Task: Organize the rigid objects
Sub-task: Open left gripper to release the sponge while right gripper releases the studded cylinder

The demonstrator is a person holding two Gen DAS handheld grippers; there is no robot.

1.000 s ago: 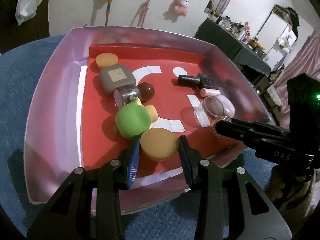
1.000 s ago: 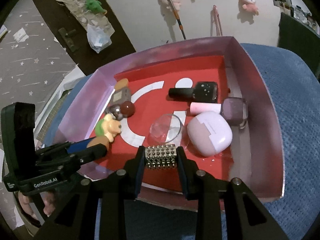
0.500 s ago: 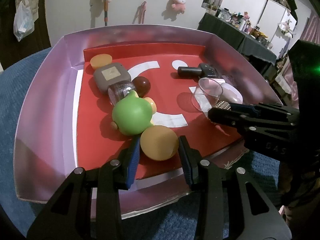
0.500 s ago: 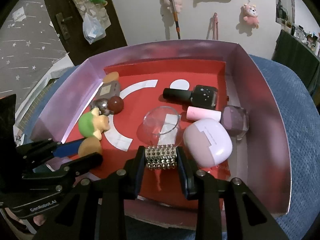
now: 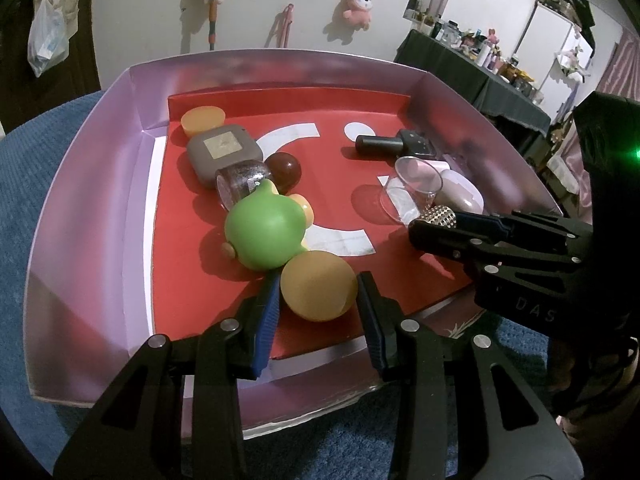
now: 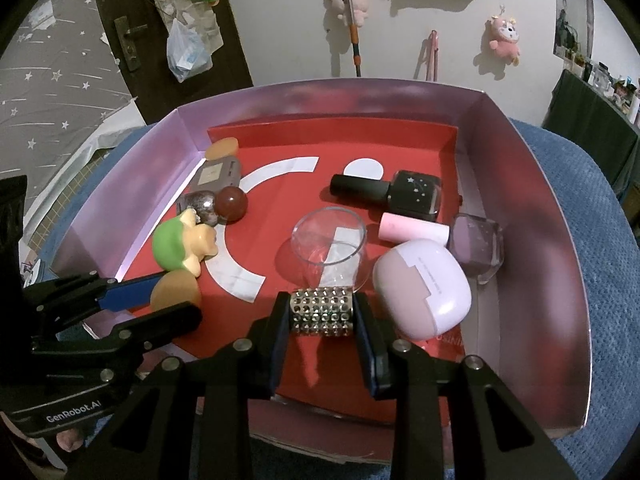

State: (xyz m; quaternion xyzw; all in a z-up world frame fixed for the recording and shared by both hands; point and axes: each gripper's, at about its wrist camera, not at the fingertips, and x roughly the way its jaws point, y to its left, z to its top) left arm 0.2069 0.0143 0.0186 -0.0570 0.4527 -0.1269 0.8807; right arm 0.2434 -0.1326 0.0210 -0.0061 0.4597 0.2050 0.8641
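Note:
A pink-walled box point(image 5: 92, 184) with a red floor point(image 6: 280, 184) holds several small objects. My left gripper point(image 5: 316, 300) is shut on an orange puck point(image 5: 318, 285) over the box's near left; it also shows in the right wrist view point(image 6: 176, 294). My right gripper point(image 6: 322, 312) is shut on a studded silver cylinder point(image 6: 322, 311), over the near middle; the cylinder also shows in the left wrist view point(image 5: 440, 216). A green and yellow toy point(image 5: 264, 232) lies just beyond the puck.
In the box lie a second orange puck point(image 5: 202, 119), a grey case point(image 5: 224, 152), a brown ball point(image 6: 231, 203), a clear cup point(image 6: 330, 248), a black nail polish bottle point(image 6: 400, 194), a pink tube point(image 6: 414, 230), a lilac earbud case point(image 6: 422, 294) and a purple bottle point(image 6: 476, 246). Blue cloth point(image 6: 600, 240) surrounds the box.
Both grippers have drawn back and risen a little from the box, each still holding its object. The objects in the box have not moved.

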